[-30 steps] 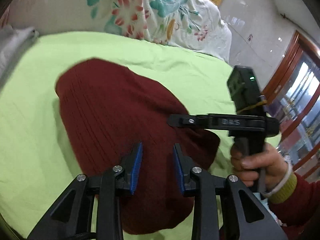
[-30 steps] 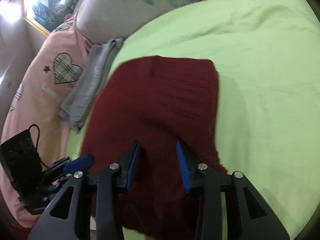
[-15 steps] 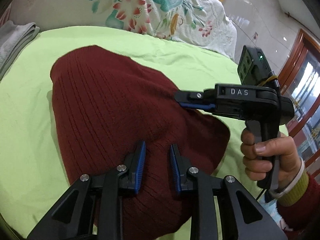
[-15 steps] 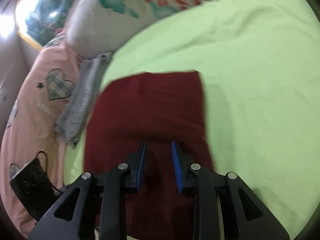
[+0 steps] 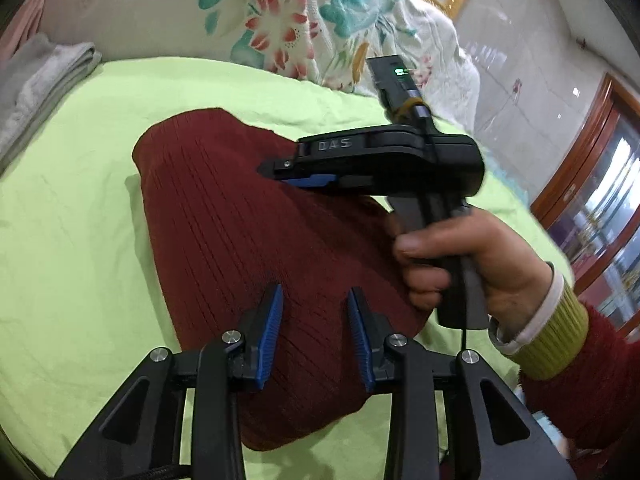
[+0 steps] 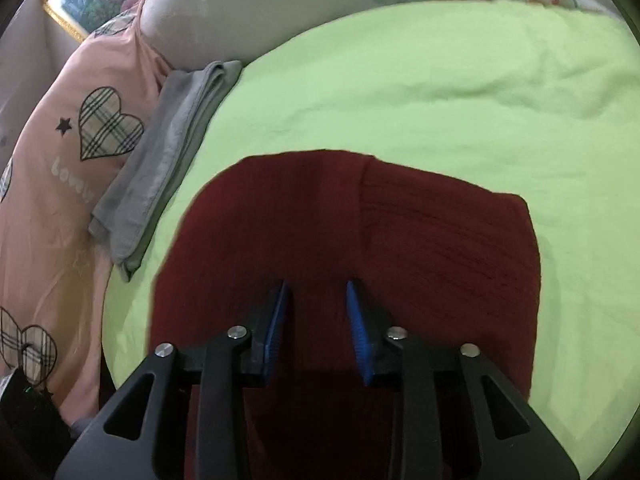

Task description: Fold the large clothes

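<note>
A dark red ribbed sweater [image 5: 224, 216] lies folded into a compact shape on the light green sheet [image 5: 72, 240]. My left gripper [image 5: 316, 320] hovers over its near part. Its jaws are opening, and the cloth lies below them, not pinched. A person's hand [image 5: 480, 256] holds my right gripper [image 5: 288, 172] side-on over the sweater's far right edge. In the right wrist view the sweater [image 6: 440, 248] fills the lower middle, with a vertical fold line. The right gripper [image 6: 316, 312] stands open just above it, its blue pads apart with no cloth caught between them.
A folded grey cloth [image 5: 36, 84] lies at the sheet's left edge, also the grey cloth [image 6: 168, 148] beside a pink heart-print pillow [image 6: 52, 184]. A floral quilt [image 5: 280, 20] is piled behind the sheet. A wooden glass cabinet [image 5: 592, 184] stands at the right.
The right gripper has moved left and further over the sweater. The left jaws narrowed, then widened again. The sweater lies flatter and more squared.
</note>
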Demonstrator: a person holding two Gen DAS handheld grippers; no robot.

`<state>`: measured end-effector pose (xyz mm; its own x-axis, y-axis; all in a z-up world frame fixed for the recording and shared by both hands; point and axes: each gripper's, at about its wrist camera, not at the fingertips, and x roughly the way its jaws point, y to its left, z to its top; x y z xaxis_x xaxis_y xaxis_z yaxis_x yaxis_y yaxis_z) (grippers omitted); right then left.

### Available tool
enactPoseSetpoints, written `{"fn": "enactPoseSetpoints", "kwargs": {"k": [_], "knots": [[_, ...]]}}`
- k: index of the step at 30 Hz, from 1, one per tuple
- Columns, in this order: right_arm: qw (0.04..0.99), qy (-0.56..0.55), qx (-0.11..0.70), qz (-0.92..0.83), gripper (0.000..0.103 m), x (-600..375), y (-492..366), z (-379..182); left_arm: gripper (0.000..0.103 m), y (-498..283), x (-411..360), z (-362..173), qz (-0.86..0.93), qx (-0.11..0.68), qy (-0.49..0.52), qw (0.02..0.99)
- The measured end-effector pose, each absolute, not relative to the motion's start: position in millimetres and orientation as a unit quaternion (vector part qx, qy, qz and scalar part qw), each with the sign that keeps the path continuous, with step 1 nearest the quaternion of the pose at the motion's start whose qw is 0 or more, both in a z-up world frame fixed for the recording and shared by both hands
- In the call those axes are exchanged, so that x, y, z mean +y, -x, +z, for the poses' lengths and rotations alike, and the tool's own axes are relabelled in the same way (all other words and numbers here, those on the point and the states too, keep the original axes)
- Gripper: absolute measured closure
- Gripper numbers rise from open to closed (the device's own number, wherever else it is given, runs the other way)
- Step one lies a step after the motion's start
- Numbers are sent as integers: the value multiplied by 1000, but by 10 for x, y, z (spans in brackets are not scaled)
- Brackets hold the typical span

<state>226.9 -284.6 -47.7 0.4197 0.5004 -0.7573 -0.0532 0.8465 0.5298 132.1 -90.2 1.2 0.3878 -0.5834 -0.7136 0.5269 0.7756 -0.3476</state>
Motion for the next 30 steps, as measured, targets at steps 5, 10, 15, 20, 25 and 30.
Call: {"fn": "enactPoseSetpoints", "kwargs": {"k": [5, 10, 15, 20, 25, 30], "knots": [[820, -239, 495, 160, 82, -2967, -2117, -351, 70, -1331, -923, 22, -338, 440, 25, 832], [829, -262, 465, 165, 77, -3194, -1512, -44, 69, -1235, -665, 137, -355, 432, 58, 827], [818, -252, 483, 185, 71, -3222, -860, -28, 66, -999, -737, 210, -363, 422, 19, 830], [815, -246, 506, 136, 72, -3359, -683, -276, 61, -898, -894, 60, -341, 431, -46, 834], [825, -267, 474, 155, 65, -3308, -584, 3, 61, -833, -730, 146, -332, 423, -23, 842], [828, -253, 449, 220, 57, -3058, -394, 201, 60, -756, -415, 245, -308, 416, 2, 856]]}}
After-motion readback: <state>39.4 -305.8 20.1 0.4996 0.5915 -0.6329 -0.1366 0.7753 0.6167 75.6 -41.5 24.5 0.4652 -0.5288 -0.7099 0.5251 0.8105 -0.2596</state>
